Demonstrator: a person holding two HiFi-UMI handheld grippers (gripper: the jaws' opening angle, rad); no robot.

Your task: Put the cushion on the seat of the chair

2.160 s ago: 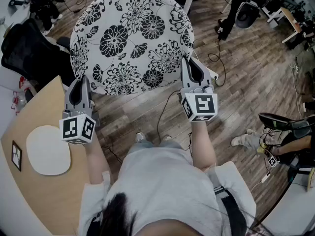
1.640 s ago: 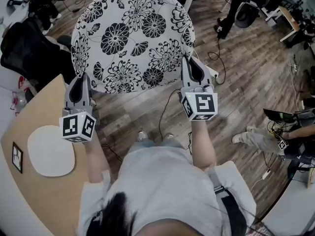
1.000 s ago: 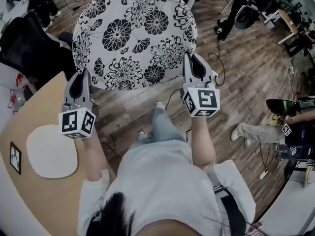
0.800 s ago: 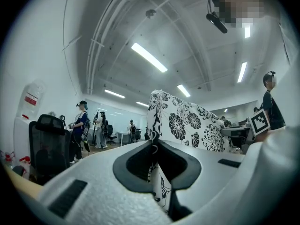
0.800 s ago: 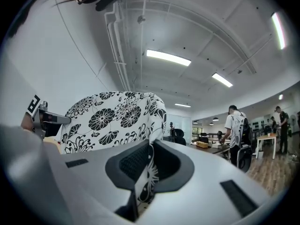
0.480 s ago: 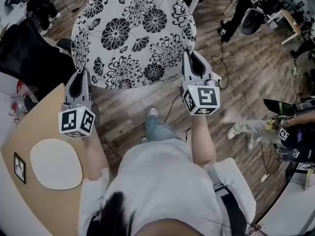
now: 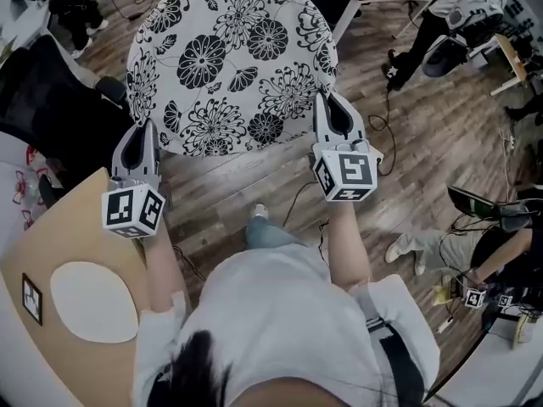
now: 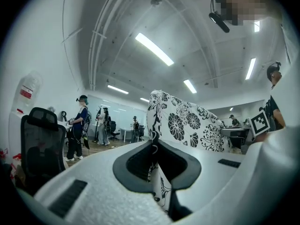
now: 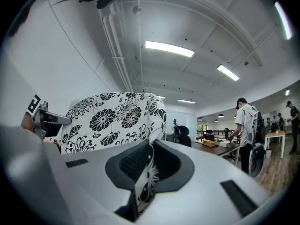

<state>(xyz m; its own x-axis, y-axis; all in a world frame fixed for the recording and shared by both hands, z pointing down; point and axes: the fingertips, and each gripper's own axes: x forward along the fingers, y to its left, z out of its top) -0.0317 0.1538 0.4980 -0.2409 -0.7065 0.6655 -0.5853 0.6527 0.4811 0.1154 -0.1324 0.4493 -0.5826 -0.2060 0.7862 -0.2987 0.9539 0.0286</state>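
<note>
The cushion (image 7: 229, 58) is a big round white pad printed with black flowers. It hangs flat above the wooden floor, held by its near edge at two corners. My left gripper (image 7: 142, 127) is shut on the cushion's near left edge, and my right gripper (image 7: 327, 100) is shut on its near right edge. The left gripper view shows the patterned fabric (image 8: 187, 125) pinched between the dark pads of that gripper (image 8: 154, 150). In the right gripper view the cushion (image 9: 112, 118) rises to the left of the closed jaws (image 9: 149, 150). A black mesh office chair (image 7: 47, 91) stands to the left, below the cushion's left rim.
A light wooden table (image 7: 85, 227) with a white oval mat (image 7: 93, 301) lies at my lower left. Cables (image 7: 382, 117) trail over the floor on the right. People stand by desks at the upper right (image 7: 450, 7), and another sits at the right edge (image 7: 501, 244).
The holder's leg has stepped forward under the cushion and the view has shifted a little. Both grippers keep the same grip on the cushion. People on the right have moved about.
</note>
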